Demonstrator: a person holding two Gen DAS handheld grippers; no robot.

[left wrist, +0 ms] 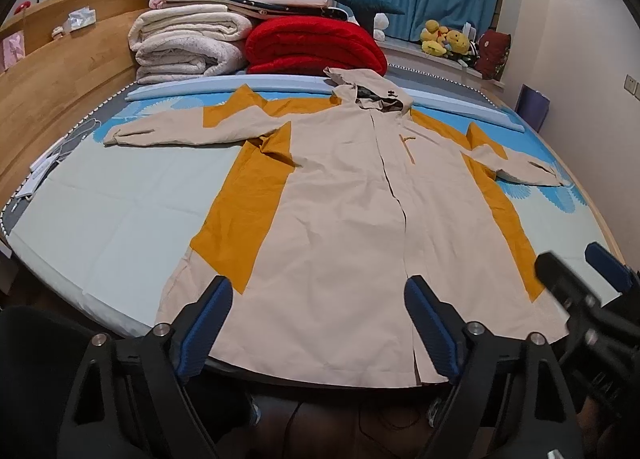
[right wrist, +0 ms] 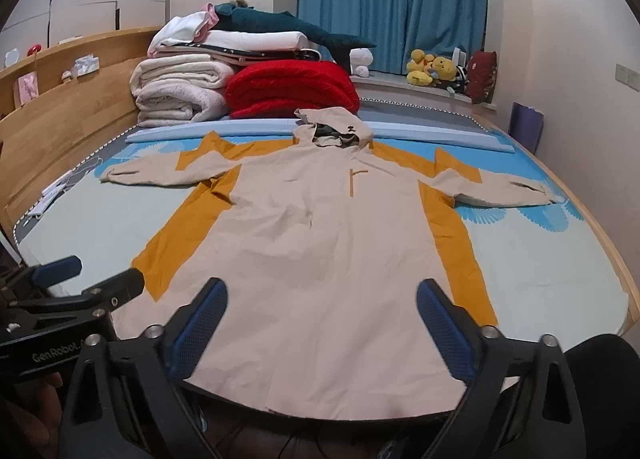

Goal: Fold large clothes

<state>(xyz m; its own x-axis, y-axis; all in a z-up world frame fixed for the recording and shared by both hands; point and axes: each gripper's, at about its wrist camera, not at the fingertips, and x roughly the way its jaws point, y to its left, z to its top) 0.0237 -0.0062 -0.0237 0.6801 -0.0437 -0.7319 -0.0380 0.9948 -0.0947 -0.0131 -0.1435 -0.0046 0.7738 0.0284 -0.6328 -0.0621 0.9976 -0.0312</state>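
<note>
A large beige and mustard hooded jacket (left wrist: 340,195) lies spread flat on the bed, front up, sleeves out to both sides, hood at the far end; it also shows in the right wrist view (right wrist: 312,243). My left gripper (left wrist: 318,291) is open and empty, just above the jacket's hem near the bed's front edge. My right gripper (right wrist: 322,293) is open and empty over the hem too. The right gripper shows at the right of the left wrist view (left wrist: 576,263), and the left gripper at the left of the right wrist view (right wrist: 88,275).
Folded white blankets (left wrist: 188,43) and a red blanket (left wrist: 316,45) are stacked at the head of the bed. A wooden bedside ledge (left wrist: 60,71) runs along the left. Plush toys (left wrist: 444,41) sit on the windowsill under blue curtains.
</note>
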